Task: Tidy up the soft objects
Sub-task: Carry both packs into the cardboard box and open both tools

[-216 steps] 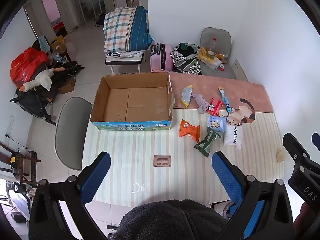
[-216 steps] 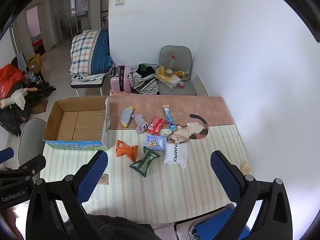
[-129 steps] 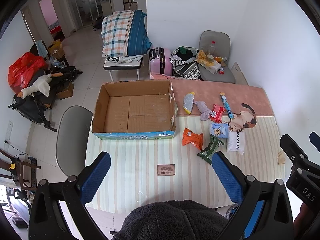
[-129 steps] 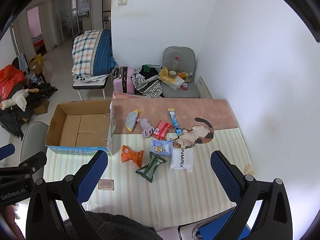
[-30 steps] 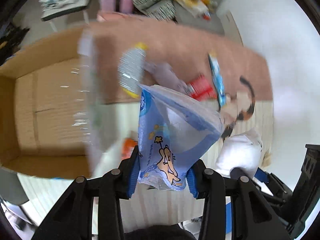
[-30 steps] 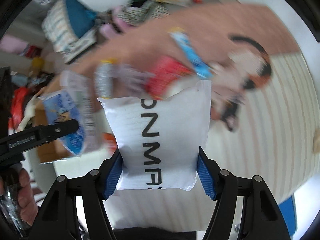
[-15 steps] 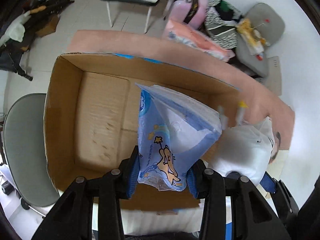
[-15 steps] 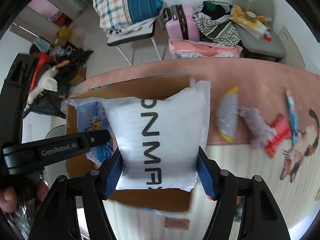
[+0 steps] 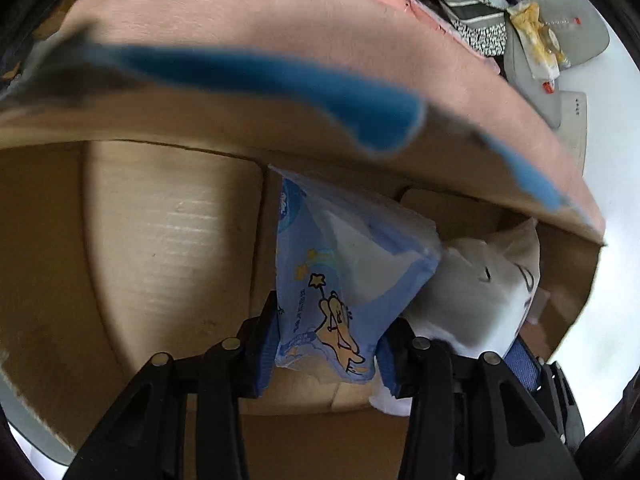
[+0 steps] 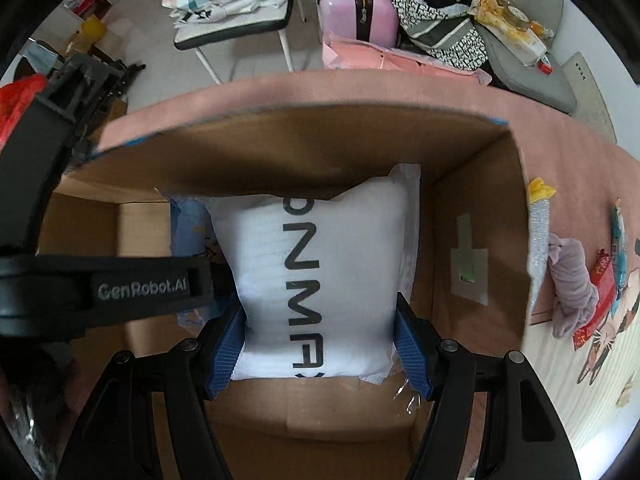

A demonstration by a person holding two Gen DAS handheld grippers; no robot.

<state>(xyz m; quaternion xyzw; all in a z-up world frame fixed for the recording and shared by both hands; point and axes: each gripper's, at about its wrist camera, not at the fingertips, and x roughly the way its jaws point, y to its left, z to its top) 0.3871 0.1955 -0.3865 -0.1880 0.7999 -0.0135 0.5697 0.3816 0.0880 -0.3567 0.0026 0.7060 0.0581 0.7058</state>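
Inside the cardboard box (image 10: 476, 208) hang two packets side by side. The left tongs (image 9: 326, 350) are clamped on the blue packet (image 9: 340, 280); the right tongs (image 10: 318, 346) are clamped on the white packet (image 10: 320, 276).

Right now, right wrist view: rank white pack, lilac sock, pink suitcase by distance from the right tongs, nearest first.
1. White pack: clamped in the right tongs, inside the cardboard box.
2. Lilac sock: right of the box, on the table.
3. Pink suitcase: on the floor beyond the table's far edge.

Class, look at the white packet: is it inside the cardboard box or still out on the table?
Inside, not released: the white packet sits below the cardboard box walls, clamped by the right gripper.
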